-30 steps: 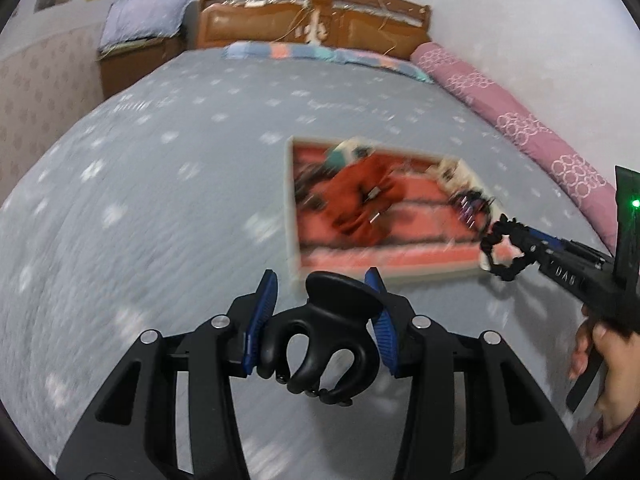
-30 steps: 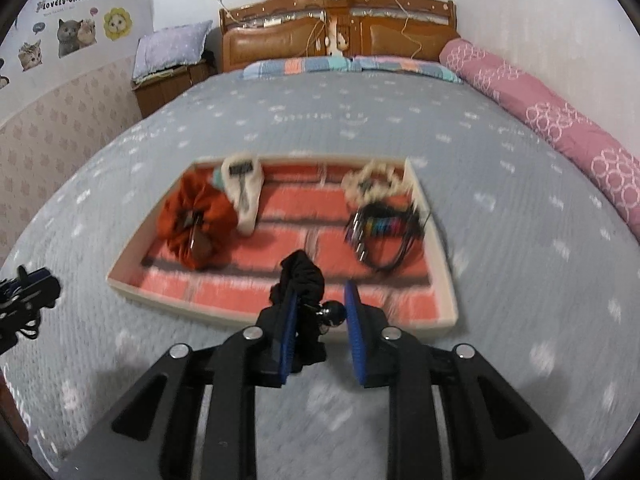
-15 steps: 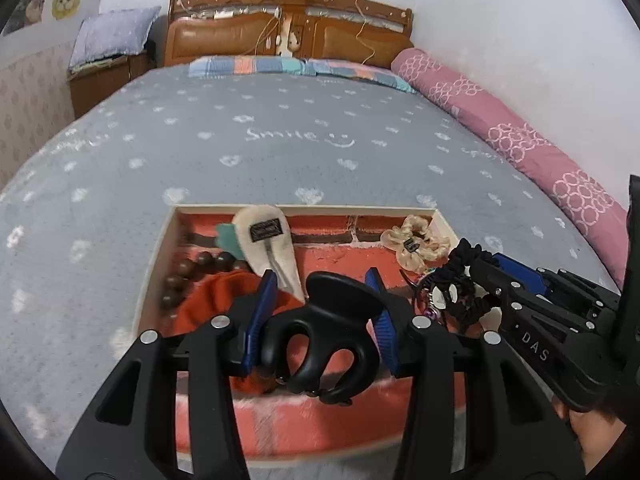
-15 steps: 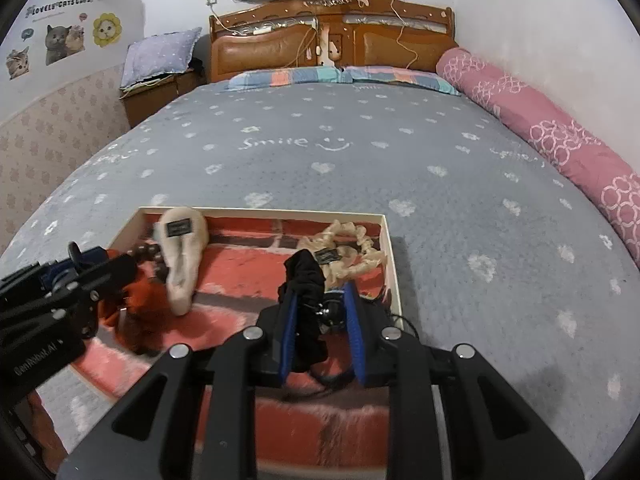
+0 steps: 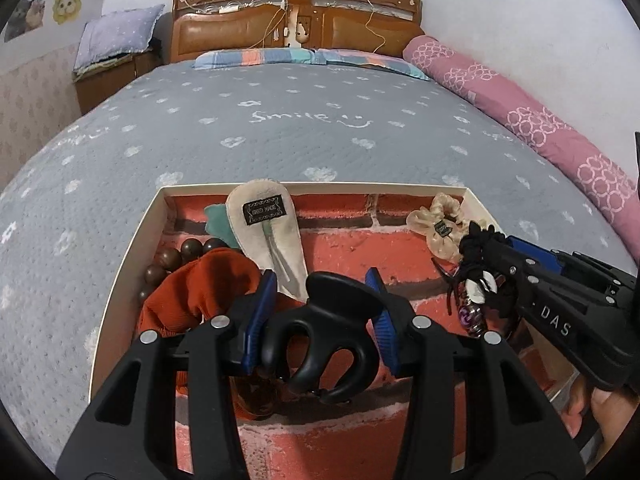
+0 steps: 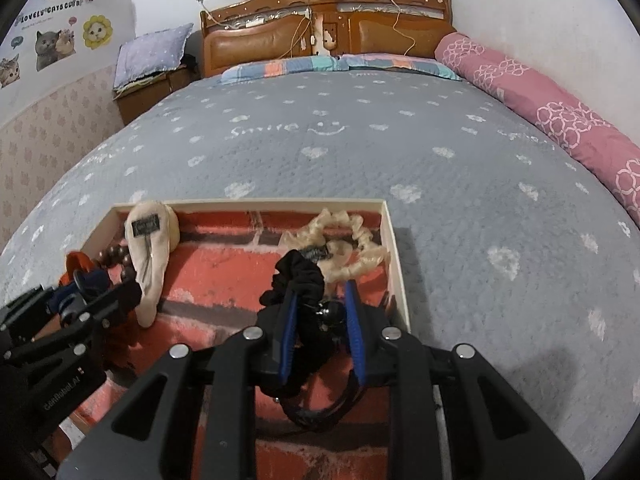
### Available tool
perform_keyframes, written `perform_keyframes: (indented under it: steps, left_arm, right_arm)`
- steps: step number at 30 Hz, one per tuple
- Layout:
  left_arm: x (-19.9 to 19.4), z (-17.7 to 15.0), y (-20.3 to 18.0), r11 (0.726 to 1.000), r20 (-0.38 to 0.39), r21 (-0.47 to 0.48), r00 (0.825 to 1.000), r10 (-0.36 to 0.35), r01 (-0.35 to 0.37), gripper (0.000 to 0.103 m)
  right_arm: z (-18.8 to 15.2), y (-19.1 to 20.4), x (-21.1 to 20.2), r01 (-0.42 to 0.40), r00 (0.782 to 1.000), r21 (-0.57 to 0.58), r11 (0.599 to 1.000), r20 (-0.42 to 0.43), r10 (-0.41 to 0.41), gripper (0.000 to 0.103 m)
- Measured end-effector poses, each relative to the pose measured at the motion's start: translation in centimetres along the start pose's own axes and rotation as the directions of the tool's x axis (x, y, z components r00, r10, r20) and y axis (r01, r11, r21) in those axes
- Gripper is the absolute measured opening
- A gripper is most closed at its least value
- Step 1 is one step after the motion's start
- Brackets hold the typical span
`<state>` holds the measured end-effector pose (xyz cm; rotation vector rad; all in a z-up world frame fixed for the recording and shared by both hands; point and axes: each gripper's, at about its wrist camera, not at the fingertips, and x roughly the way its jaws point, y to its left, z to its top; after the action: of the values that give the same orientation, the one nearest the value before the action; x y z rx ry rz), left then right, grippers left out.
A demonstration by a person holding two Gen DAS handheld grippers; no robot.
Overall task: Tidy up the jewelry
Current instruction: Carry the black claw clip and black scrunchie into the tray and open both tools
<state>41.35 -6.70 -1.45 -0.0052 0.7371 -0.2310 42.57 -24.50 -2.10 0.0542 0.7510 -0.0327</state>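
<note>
Both grippers are hovering over the tray (image 5: pixel 132 236): the left gripper (image 5: pixel 322 320) clamping a black claw clip (image 5: pixel 328 344), the right gripper (image 6: pixel 320 328) pinching a black scrunchie (image 6: pixel 300 276), best lowered before letting go.

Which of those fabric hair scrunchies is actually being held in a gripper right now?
The black scrunchie, clamped in the right gripper. The cream scrunchie and the orange scrunchie both lie loose in the tray.

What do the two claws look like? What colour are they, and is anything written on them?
Both are black plastic. Each has two angular arms with triangle-shaped holes and round silver screws. The fingertips carry ribbed blue pads. The right claw shows white letters "DAS" on its side in the left wrist view. The left claw has faint grey writing, too small to read. A bare hand shows behind the right claw.
</note>
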Motion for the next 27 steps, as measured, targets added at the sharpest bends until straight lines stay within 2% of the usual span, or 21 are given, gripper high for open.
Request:
perform_keyframes:
  steps: [15, 17, 19, 20, 21, 22, 23, 25, 27]
  left_arm:
    - [0.2, -1.1, -0.4, 1.000, -0.002, 0.023, 1.000, 0.017, -0.017, 0.045]
    - [0.1, -1.2, -0.4, 1.000, -0.001, 0.023, 1.000, 0.018, -0.018, 0.045]
    - [0.1, -1.2, -0.5, 0.999, 0.005, 0.026, 1.000, 0.024, -0.024, 0.049]
    - [0.1, -1.3, -0.6, 0.999, 0.008, 0.026, 1.000, 0.025, -0.025, 0.054]
    - [0.0, -1.2, -0.6, 0.999, 0.013, 0.026, 0.999, 0.029, -0.029, 0.063]
    - [-0.2, -1.2, -0.5, 0.999, 0.026, 0.023, 0.999, 0.040, -0.040, 0.069]
    - [-0.3, -1.1, -0.4, 0.999, 0.034, 0.018, 0.998, 0.043, -0.044, 0.072]
    - [-0.5, -1.1, -0.3, 0.999, 0.044, 0.008, 0.998, 0.049, -0.050, 0.081]
    - [-0.6, -1.4, -0.2, 0.999, 0.038, 0.003, 0.998, 0.041, -0.042, 0.081]
  right_arm:
    - [-0.4, -0.1, 0.0, 0.005, 1.000, -0.001, 1.000, 0.021, -0.005, 0.023]
    - [-0.4, 0.0, 0.0, 0.004, 1.000, -0.005, 1.000, 0.023, -0.004, 0.026]
    - [-0.4, 0.0, -0.1, 0.013, 1.000, -0.012, 1.000, 0.028, -0.012, 0.027]
    - [-0.4, 0.1, -0.1, 0.012, 1.000, -0.013, 1.000, 0.029, -0.012, 0.034]
    - [-0.4, 0.0, -0.2, 0.006, 1.000, -0.010, 1.000, 0.029, -0.006, 0.042]
    - [-0.5, 0.0, -0.4, 0.006, 0.999, -0.008, 1.000, 0.039, -0.005, 0.059]
    - [-0.5, -0.1, -0.7, 0.009, 0.999, -0.008, 1.000, 0.051, -0.008, 0.065]
    - [-0.5, -0.2, -1.1, 0.008, 0.998, -0.011, 1.000, 0.062, -0.008, 0.065]
    - [-0.5, -0.3, -1.3, 0.007, 0.998, -0.008, 1.000, 0.063, -0.006, 0.065]
